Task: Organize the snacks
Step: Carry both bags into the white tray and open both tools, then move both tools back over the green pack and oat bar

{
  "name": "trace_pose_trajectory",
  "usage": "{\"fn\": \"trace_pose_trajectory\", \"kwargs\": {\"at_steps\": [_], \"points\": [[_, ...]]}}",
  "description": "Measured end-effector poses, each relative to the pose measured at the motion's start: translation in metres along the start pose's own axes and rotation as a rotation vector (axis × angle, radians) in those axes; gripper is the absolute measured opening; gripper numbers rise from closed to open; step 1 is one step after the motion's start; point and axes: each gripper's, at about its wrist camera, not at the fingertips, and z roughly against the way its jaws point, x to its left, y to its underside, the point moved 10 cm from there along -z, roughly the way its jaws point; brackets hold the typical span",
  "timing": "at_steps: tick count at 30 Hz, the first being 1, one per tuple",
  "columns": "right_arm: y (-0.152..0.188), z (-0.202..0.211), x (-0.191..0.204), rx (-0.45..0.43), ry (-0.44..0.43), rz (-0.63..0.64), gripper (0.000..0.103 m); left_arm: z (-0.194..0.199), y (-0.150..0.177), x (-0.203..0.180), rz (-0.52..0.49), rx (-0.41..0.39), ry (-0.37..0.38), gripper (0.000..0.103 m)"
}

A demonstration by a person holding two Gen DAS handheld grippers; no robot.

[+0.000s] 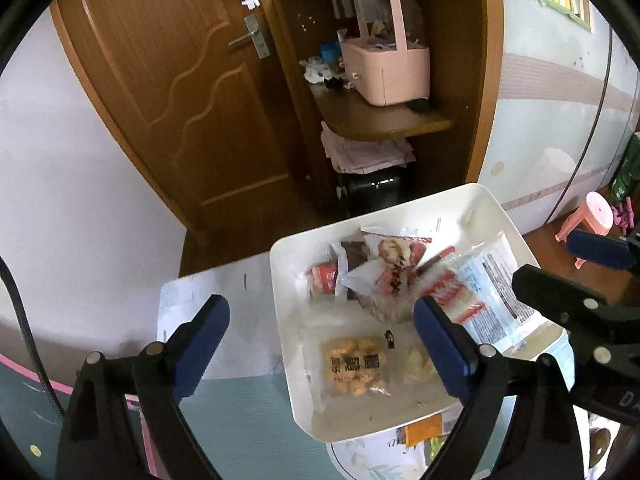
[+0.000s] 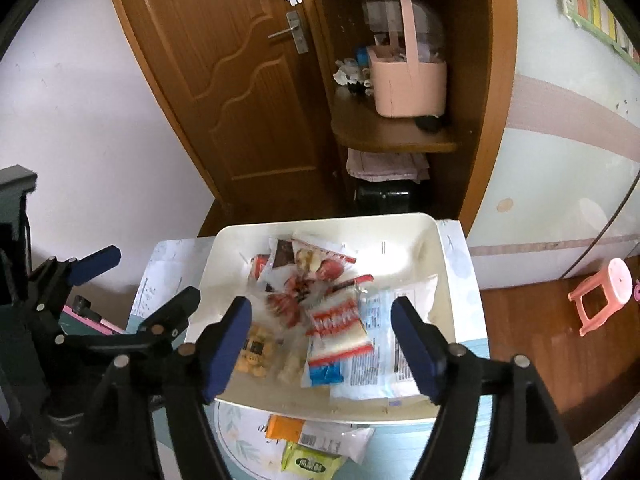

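Both grippers (image 1: pixel 322 344) (image 2: pixel 320 344) spread, seemingly above tray rim (image 2: pixel 320 408).

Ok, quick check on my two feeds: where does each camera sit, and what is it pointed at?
Left wrist: on the left gripper, jaws open, looking down at the white bin from its left; right gripper shows at right.
Right wrist: on the right gripper, open above the bin; left gripper at left.
Shared: bin of snacks, wooden door, pink basket.

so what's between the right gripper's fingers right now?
Nothing is gripped. In the right wrist view the right gripper is open above the white tray, framing the red-striped packet and blue-and-white packet below.
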Motion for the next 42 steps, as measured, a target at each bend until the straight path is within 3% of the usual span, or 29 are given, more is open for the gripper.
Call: {"fn": "trace_pose_trajectory", "kwargs": {"at_steps": [8,23,42], "points": [[0.01,0.007,-0.004,-0.007,0.0,-0.031,0.074,0.008,0.006,-0.002,0.016,0.0,0.038,0.093],[0.017,0.047,-0.003,-0.087,0.023,-0.064,0.074,0.053,0.007,-0.022,-0.003,-0.076,0.115,0.093],[0.059,0.112,-0.02,-0.179,0.038,-0.097,0.074,0.104,0.047,-0.052,0.029,-0.132,0.299,0.093]]}}
